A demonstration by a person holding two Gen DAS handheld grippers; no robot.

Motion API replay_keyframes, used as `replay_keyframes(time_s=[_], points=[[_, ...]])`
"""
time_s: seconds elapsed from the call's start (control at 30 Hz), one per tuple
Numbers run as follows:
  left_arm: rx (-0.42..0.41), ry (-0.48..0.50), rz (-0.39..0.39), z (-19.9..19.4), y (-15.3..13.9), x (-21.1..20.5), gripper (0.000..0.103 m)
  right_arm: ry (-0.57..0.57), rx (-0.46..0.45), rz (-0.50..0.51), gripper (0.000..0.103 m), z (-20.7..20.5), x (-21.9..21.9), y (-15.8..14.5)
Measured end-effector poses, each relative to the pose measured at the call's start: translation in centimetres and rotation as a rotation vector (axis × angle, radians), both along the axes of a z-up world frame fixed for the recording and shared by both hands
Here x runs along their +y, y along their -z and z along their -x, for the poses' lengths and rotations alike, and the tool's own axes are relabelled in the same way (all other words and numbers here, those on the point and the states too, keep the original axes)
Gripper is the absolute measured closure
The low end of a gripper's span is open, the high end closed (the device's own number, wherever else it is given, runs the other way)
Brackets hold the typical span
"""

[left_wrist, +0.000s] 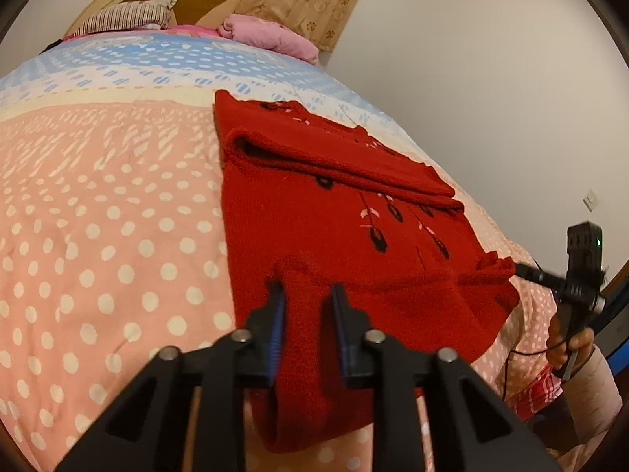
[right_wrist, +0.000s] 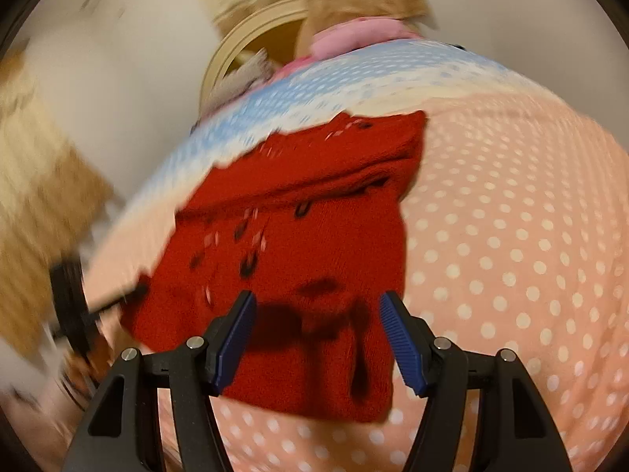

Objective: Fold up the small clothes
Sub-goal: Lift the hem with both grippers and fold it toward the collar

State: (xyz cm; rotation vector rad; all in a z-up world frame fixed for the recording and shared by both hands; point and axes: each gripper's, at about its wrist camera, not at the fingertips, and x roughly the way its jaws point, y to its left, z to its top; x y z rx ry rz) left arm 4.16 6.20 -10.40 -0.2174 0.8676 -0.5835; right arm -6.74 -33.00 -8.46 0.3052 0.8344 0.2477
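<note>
Straddling the red sweater's [left_wrist: 334, 236] near hem with jaws narrowly apart, left gripper [left_wrist: 306, 295] sits closest; right gripper [right_wrist: 316, 303] hovers wide apart, garment's long axis running away up the bed [left_wrist: 98, 216].

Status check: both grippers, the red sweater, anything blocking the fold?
Left gripper narrowly open over sweater hem, no grip. Right gripper open, empty. Red sweater partly folded, flat on bedspread. Nothing in the way.
</note>
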Motion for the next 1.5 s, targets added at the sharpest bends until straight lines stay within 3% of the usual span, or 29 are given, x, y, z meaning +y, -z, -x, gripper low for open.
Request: replay_keyframes(time_s=[0.2,0.3,0.33,0.37,0.47,0.77,1.1,1.3,1.5], points=[[0.013,0.016,0.030,-0.4,0.4,-0.4,0.078,-0.084,0.021,0.250,0.037,-0.3,2.9,1.8],[0.008,0.017,0.023,-0.6,0.2,-0.7,0.078,-0.086,0.022,0.304,0.042,-1.6,3.8,2.5],[0.002,0.018,0.016,-0.5,0.1,-0.9,0.083,-0.084,0.012,0.307,0.052,-1.9,4.1,2.5],[-0.005,0.019,0.010,-0.4,0.0,-0.9,0.091,-0.079,0.003,0.320,0.075,-2.3,4.5,2.5],[-0.047,0.026,0.006,0.5,-0.9,-0.9,0.093,-0.053,0.008,0.352,0.096,-2.9,5.1,2.0],[-0.078,-0.028,0.070,-1.2,-3.6,0.1,0.093,0.102,-0.069,0.169,0.097,-1.8,3.0,-2.0],[-0.060,-0.115,0.041,-5.6,-4.2,0.0,0.093,0.214,-0.076,0.149,0.097,-4.7,1.4,-3.2],[-0.064,-0.100,0.001,-6.9,-3.8,-1.3,0.095,0.219,-0.083,0.214,0.097,-6.4,2.1,-3.4],[-0.051,-0.109,0.011,-8.1,-4.1,-1.5,0.096,0.220,-0.105,0.255,0.097,-7.2,2.7,-4.0]])
